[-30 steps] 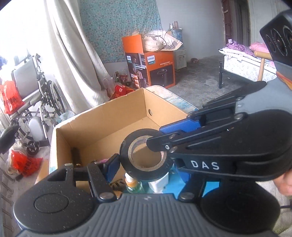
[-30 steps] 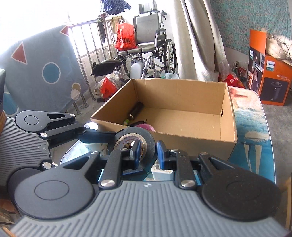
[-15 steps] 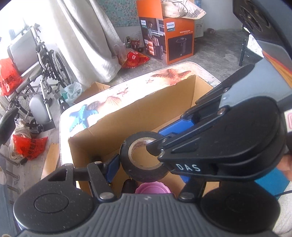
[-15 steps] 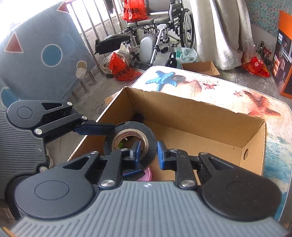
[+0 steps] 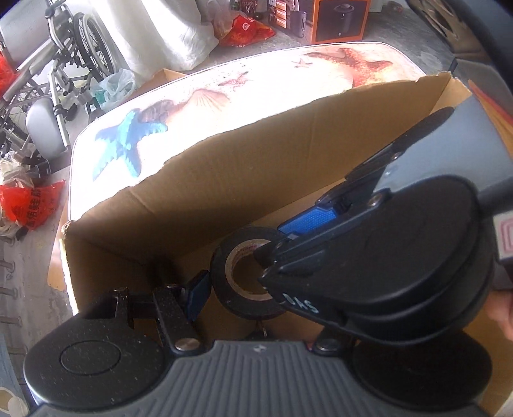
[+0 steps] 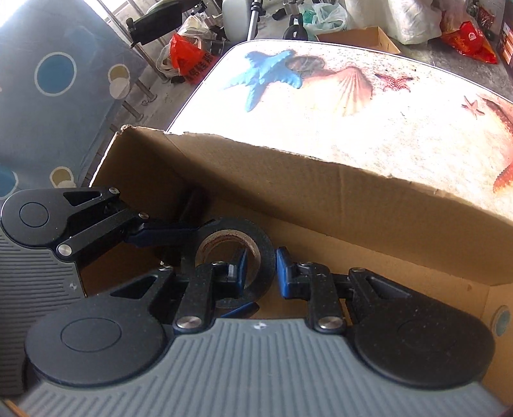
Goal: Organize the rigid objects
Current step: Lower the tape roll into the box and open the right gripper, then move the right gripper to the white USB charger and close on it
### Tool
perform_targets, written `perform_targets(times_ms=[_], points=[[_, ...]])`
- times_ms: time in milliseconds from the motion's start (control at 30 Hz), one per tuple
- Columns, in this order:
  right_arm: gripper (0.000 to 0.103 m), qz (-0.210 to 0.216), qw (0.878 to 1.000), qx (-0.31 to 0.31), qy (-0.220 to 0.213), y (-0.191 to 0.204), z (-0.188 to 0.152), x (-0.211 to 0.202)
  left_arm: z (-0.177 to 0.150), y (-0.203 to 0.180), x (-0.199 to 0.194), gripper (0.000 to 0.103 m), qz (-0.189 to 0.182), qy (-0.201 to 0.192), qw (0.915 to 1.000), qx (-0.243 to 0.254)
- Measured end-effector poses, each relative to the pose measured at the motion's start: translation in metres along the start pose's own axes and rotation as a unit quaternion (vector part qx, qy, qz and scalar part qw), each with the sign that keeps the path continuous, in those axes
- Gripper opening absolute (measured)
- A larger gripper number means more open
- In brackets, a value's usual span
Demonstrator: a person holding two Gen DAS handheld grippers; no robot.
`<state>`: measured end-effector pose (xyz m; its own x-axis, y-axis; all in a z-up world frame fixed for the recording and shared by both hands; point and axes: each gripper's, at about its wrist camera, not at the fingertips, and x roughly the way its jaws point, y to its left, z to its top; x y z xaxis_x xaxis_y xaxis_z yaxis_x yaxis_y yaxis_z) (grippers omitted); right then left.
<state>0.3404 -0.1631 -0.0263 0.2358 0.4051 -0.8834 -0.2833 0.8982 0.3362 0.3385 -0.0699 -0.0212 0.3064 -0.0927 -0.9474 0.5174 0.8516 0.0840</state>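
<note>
A black tape roll (image 5: 239, 290) with a brown core hangs low inside the open cardboard box (image 5: 243, 179). My left gripper (image 5: 247, 282) grips it across its outer edges. My right gripper (image 6: 259, 271) is shut on the roll's (image 6: 256, 243) right wall, one finger in the core, one outside. The right gripper's black body (image 5: 384, 263) covers the left gripper's right finger. The box (image 6: 320, 192) stands on the seashell-print table (image 6: 352, 106).
A dark cylinder (image 6: 192, 205) lies in the box's far-left corner. Past the table stand a wheelchair (image 5: 54, 73), red bags (image 5: 29, 205), a white curtain and an orange carton (image 5: 340, 16). A blue patterned mat (image 6: 54, 89) stands left of the table.
Both grippers have carried the tape roll forward over the box's near wall and down into it. The views have tilted downward. Both holds are unchanged.
</note>
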Motion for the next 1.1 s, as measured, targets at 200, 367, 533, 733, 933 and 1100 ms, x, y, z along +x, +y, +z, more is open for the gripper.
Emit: perform_targets(times_ms=[200, 367, 533, 733, 933, 1100], points=[[0.020, 0.002, 1.000, 0.007, -0.006, -0.008, 0.006, 0.018, 0.001, 0.004, 0.013, 0.067, 0.004, 0.009, 0.9999, -0.004], [0.024, 0.010, 1.000, 0.024, -0.011, -0.011, 0.009, 0.017, 0.004, 0.002, 0.004, 0.072, 0.007, 0.002, 1.0000, -0.005], [0.032, 0.025, 0.998, 0.031, -0.040, -0.011, 0.000, -0.022, -0.003, -0.003, -0.031, 0.077, 0.000, -0.030, 0.9995, -0.015], [0.043, 0.046, 0.990, 0.023, -0.134, -0.007, -0.049, -0.125, -0.032, -0.014, -0.101, 0.081, -0.001, -0.097, 0.9952, -0.016], [0.046, 0.049, 0.969, 0.013, -0.242, 0.000, -0.142, -0.216, -0.081, -0.035, -0.167, 0.083, -0.008, -0.175, 0.9843, -0.018], [0.047, 0.042, 0.953, 0.025, -0.301, 0.008, -0.228, -0.237, -0.132, -0.077, -0.193, 0.084, -0.012, -0.230, 0.9729, -0.019]])
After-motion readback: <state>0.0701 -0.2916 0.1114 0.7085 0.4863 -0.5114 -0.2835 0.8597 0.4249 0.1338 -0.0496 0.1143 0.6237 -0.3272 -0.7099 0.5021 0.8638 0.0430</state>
